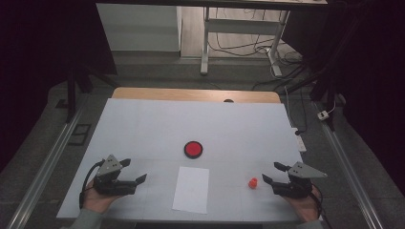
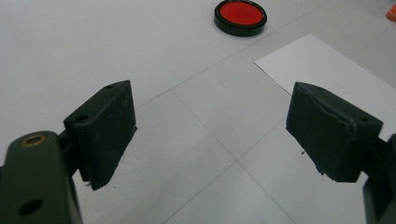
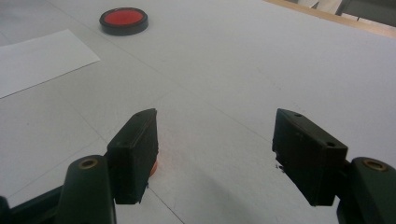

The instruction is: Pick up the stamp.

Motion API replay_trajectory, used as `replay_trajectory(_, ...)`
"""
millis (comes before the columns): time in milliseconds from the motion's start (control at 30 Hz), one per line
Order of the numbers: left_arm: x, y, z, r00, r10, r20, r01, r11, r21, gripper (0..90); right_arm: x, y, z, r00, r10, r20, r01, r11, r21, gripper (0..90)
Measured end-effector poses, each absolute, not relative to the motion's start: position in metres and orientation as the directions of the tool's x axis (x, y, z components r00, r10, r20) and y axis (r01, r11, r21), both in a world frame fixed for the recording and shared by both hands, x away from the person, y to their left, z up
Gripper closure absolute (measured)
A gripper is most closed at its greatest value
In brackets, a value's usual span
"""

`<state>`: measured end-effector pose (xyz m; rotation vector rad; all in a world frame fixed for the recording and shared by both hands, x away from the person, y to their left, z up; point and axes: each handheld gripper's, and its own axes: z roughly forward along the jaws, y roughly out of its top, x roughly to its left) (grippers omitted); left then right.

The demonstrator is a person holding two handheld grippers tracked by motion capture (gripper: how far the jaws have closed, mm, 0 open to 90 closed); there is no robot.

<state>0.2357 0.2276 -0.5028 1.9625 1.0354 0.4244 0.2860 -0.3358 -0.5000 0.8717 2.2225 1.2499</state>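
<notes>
From the high view, the table [image 1: 143, 124] carries three things: a red disc in a black rim [image 1: 193, 149] near the middle, a white sheet of paper [image 1: 191, 189] just nearer than it, and a small orange piece [image 1: 253, 183] to the right of the paper. The right gripper [image 1: 274, 172] rests at the near right with its jaws spread and empty, the orange piece just to its left and apart from it. The left gripper [image 1: 133, 171] sits at the near left, also spread wide and holding nothing, well apart from all three things.

In the left gripper view, the left gripper [image 2: 210, 128] looks across bare table between its released jaws — the paper [image 2: 327, 70] lies ahead to the right, the red disc [image 2: 240, 16] farther off.

In the right gripper view, the right gripper [image 3: 215, 149] shows both jaws open, and a sliver of the orange piece [image 3: 153, 168] peeks from behind the left jaw, so it lies off to the side rather than between them.

By my reading this is the approach to a first pick, nothing yet grasped. The next move likely calls for swinging the right gripper leftward until the orange piece sits centred between the jaws — then lowering and closing gently, since so small a thing may skid away.
</notes>
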Motion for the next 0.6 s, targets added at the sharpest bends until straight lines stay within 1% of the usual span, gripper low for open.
replay_trajectory(400,0.2369,0.2259,-0.5029,0.611,0.785,-0.104,0.501,-0.282,0.818,15.6,0.2861,-0.3381,-0.5019,-0.694,0.718,-0.054,0.321,0.376,0.869,31.0)
replay_trajectory(600,0.2358,0.2253,-0.5043,0.619,0.780,-0.094,0.491,-0.291,0.821,15.3,0.2826,-0.3386,-0.4989,-0.687,0.724,-0.056,0.325,0.375,0.868,31.1)
